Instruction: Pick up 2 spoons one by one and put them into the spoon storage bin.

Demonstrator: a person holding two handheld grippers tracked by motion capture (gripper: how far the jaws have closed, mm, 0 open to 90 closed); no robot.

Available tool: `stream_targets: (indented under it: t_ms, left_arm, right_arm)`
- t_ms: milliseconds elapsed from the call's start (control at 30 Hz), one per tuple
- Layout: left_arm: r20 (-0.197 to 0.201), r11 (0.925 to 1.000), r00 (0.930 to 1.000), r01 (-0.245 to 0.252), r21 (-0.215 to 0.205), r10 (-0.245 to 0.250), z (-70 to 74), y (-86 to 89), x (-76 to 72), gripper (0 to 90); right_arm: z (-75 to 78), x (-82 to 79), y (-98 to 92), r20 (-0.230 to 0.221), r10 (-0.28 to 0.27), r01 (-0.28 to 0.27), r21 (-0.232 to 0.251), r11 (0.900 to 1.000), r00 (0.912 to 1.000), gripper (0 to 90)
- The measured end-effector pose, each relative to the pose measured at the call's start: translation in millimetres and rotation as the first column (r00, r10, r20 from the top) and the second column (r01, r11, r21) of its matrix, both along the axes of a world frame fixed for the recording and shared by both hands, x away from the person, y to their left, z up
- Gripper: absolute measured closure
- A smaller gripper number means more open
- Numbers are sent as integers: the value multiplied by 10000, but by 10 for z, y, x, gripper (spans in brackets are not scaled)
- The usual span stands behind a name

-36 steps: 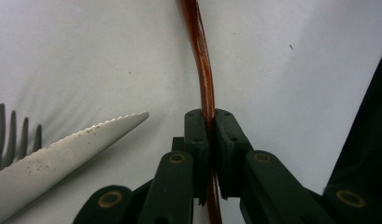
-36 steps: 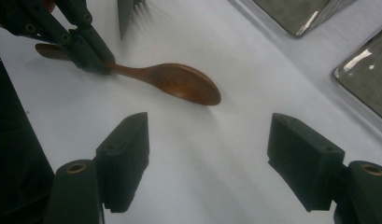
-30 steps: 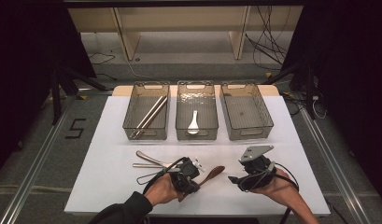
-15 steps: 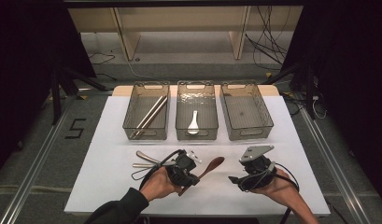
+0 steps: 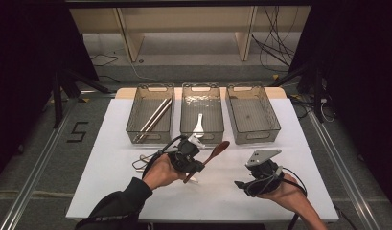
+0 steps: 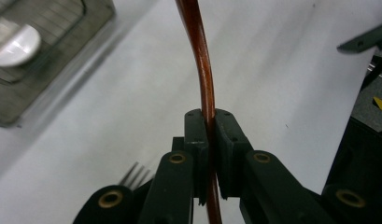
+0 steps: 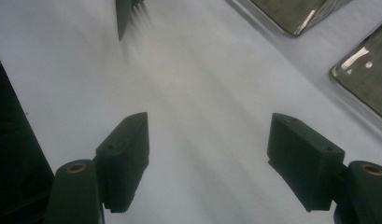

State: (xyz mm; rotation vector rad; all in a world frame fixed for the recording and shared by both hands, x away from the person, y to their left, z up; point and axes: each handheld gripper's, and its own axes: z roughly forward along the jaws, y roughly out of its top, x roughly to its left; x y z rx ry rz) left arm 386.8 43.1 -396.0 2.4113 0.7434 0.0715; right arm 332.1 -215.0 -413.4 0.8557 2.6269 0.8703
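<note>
Wooden spoon (image 5: 213, 154), clamped in the left tool (image 5: 196, 165), has risen off the table (image 5: 112, 191).

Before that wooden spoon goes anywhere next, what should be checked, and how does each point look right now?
1. Left gripper shut on the wooden spoon: ok, the pads clamp its handle.
2. Spoon lifted off the table: ok.
3. Middle bin has room: ok, one white spoon inside.
4. Right bin free: ok, nothing large inside.
5. Right gripper out of the way: ok, open, holding nothing.
6. Cutlery left on the table: not ok, it awaits sorting.
</note>
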Motion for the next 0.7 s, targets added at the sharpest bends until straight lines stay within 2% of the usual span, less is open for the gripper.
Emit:
stream_targets:
  t_ms: [300, 433, 700]
  left_arm:
    - [336, 9990, 9985, -437, -41, 438, 148, 18, 262, 841]
    - [536, 9974, 9959, -725, -43, 726, 213, 36, 409, 841]
    - [692, 9911, 9887, -1317, -186, 1327, 299, 53, 661, 841]
  right_arm:
    - [2, -5, 8, -7, 15, -15, 25, 10000, 10000, 304]
    - [0, -2, 5, -44, 60, -60, 24, 10000, 10000, 304]
    - [-2, -2, 1, -51, 69, -69, 45, 10000, 10000, 304]
